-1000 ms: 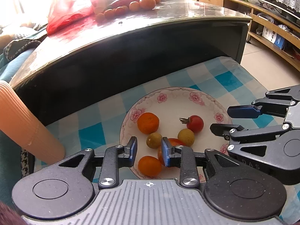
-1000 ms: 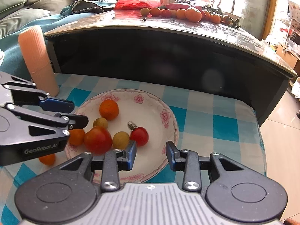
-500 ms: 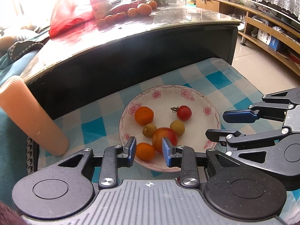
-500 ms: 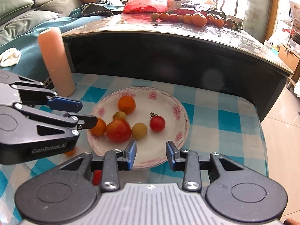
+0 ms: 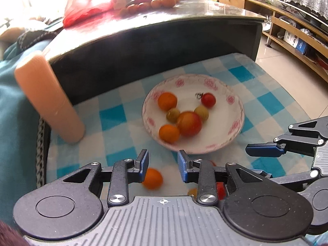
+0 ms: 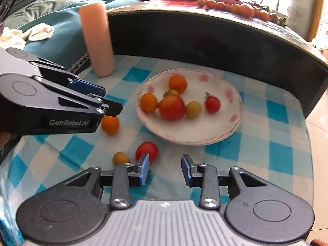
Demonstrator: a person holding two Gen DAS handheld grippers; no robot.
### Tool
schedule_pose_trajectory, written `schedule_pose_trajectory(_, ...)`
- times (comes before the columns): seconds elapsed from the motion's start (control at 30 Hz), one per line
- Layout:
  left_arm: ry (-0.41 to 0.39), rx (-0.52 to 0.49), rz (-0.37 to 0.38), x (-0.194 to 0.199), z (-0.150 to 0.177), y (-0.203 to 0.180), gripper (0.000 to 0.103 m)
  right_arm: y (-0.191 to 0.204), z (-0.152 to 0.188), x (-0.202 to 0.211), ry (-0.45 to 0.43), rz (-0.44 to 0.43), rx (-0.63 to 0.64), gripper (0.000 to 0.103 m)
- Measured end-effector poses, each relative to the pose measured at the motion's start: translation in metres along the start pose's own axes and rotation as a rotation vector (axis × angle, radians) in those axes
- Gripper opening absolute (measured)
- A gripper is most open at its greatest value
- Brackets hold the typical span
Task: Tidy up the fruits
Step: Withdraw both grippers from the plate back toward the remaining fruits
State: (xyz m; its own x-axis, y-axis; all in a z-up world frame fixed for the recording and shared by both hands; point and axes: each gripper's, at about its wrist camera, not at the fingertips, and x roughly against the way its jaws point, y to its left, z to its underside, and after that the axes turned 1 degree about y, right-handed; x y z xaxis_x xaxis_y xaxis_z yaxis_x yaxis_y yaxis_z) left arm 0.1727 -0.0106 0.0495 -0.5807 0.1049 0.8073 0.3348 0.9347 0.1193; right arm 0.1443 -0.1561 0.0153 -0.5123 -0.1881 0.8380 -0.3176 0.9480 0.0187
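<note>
- The left claw [image 5: 163, 165] is open and empty, over the checked cloth [image 6: 276, 141] near the counter's front edge.
- The right claw [image 6: 165, 169] is likewise spread wide with nothing between its fingers.
- The floral plate [image 6: 229, 131] sits mid-counter, holding two oranges, a large red-orange fruit [image 6: 172, 107], two small yellow-green fruits and a stemmed cherry tomato [image 6: 212, 104].
- Off the plate, toward the front-left corner, lie a loose orange [image 6: 110, 124], a red tomato [image 6: 146, 150] and a small yellow fruit [image 6: 121, 158]; the tomato is just beyond the right claw's left fingertip.
- A peach cylinder [image 6: 97, 41] stands at the back-left corner.
</note>
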Motion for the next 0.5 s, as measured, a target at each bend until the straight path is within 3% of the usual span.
schedule_pose_trajectory(0.5,0.019,-0.013,0.041,0.014,0.027,0.005,0.043,0.02,0.013,-0.024,0.052,-0.072,0.079,0.058)
